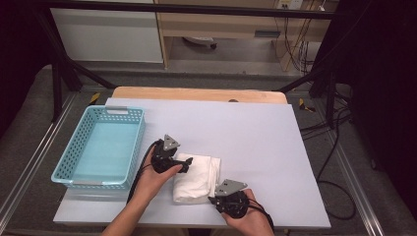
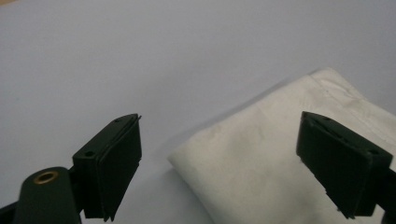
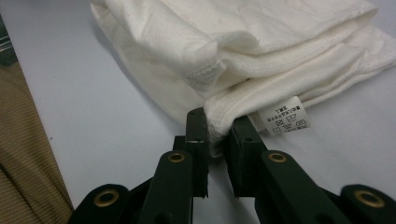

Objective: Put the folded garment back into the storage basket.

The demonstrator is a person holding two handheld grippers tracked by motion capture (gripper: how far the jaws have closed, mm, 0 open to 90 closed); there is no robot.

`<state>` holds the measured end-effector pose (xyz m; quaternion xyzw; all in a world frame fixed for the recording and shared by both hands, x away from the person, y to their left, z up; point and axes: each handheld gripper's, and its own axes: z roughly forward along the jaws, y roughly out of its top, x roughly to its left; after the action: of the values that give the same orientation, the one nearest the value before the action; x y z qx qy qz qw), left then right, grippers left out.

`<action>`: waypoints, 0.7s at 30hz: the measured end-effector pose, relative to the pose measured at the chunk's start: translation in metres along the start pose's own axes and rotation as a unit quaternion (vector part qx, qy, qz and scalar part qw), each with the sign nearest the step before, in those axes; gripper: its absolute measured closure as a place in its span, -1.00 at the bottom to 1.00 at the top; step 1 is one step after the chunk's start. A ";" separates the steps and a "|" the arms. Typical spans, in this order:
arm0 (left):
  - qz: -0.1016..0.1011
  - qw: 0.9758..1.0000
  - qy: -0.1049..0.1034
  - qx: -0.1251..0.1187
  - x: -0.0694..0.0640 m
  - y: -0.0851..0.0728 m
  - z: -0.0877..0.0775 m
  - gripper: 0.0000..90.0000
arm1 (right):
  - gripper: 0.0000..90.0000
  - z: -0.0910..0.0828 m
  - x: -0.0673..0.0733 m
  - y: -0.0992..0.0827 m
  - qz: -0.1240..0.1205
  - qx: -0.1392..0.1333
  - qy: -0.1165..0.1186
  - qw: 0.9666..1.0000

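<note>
Pinching folded white cloth hem: right hand-held gripper.

A small white care label is hanging from the folded white garment's hem at about 4 o'clock, showing laundry symbols; its printed line is staying too blurred to read.
</note>
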<state>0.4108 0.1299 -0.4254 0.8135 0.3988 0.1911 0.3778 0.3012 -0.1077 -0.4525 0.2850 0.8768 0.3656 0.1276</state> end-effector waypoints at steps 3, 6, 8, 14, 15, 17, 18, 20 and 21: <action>-0.002 1.000 0.006 0.006 0.002 -0.002 0.004 -0.63 | 0.78 0.000 0.000 0.000 0.002 0.000 0.000 1.000; -0.007 1.000 0.007 0.010 0.002 -0.003 0.007 -0.58 | 0.78 0.000 0.000 0.000 0.001 -0.002 0.002 1.000; -0.008 1.000 0.006 0.012 0.001 -0.003 0.009 -0.53 | 0.78 0.000 -0.001 0.000 0.001 -0.002 0.002 1.000; -0.009 1.000 0.013 0.019 0.003 -0.006 0.014 -0.43 | 0.78 0.000 -0.001 -0.001 0.000 -0.002 0.002 1.000; -0.014 1.000 0.011 0.019 0.004 -0.006 0.015 -0.41 | 0.78 0.000 -0.001 -0.001 0.000 -0.002 0.002 1.000; -0.017 1.000 0.011 0.021 0.005 -0.008 0.015 -0.39 | 0.78 0.000 -0.001 -0.001 0.000 -0.002 0.002 1.000; -0.017 1.000 0.012 0.022 0.006 -0.009 0.016 -0.39 | 0.78 0.000 -0.001 -0.001 0.001 -0.002 0.002 1.000; -0.018 1.000 0.009 0.023 0.007 -0.010 0.016 -0.38 | 0.78 0.000 -0.001 -0.001 0.001 -0.003 0.002 1.000; -0.018 1.000 0.009 0.023 0.008 -0.011 0.016 -0.38 | 0.78 0.000 -0.001 -0.001 0.001 -0.003 0.002 1.000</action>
<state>0.4201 0.1324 -0.4440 0.8131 0.4209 0.1822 0.3585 0.3017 -0.1085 -0.4533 0.2848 0.8759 0.3686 0.1260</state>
